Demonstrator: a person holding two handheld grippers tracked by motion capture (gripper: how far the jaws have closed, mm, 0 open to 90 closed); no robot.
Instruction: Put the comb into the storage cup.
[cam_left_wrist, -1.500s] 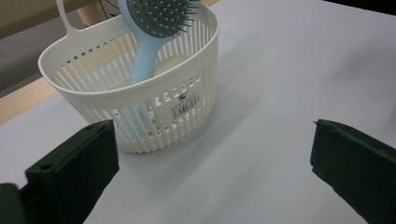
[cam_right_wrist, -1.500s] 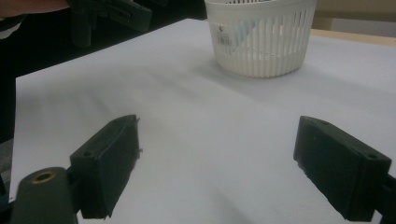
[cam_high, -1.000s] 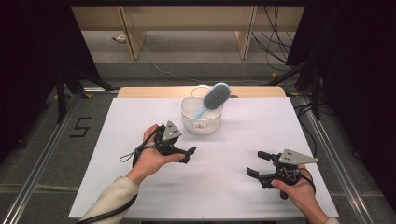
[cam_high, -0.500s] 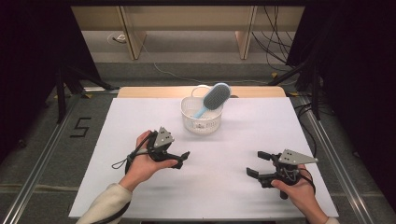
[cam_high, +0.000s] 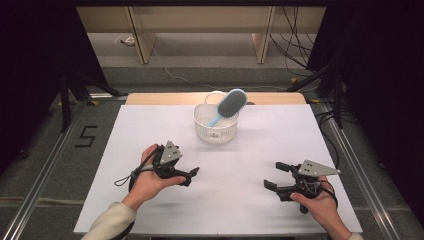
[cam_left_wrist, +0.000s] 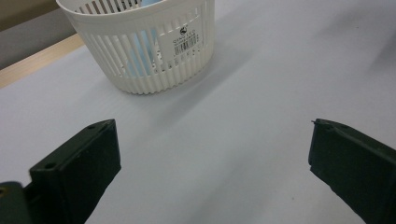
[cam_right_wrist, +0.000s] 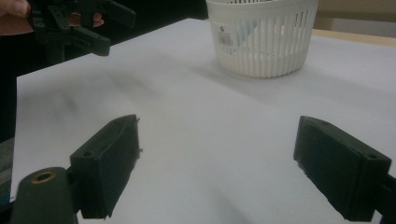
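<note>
White table, grey floor

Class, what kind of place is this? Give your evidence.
Probably a lab recording rig: dark curtains flank a white table, cables trail over the floor, and a numeral 5 marks the station.

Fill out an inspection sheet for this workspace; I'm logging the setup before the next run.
Surface: white table top, bare around the grippers.
Job's things: white slatted basket standing upright at the far middle; blue hairbrush leaning in it, head above the rim.
Clutter: nothing seen.
Grippers: left gripper open, holding nothing; right gripper open, holding nothing; both apart from the basket.
Cables: a loop trails from the left gripper; wires on the floor beyond.
Surroundings: grey floor marked 5; wooden legs.
</note>
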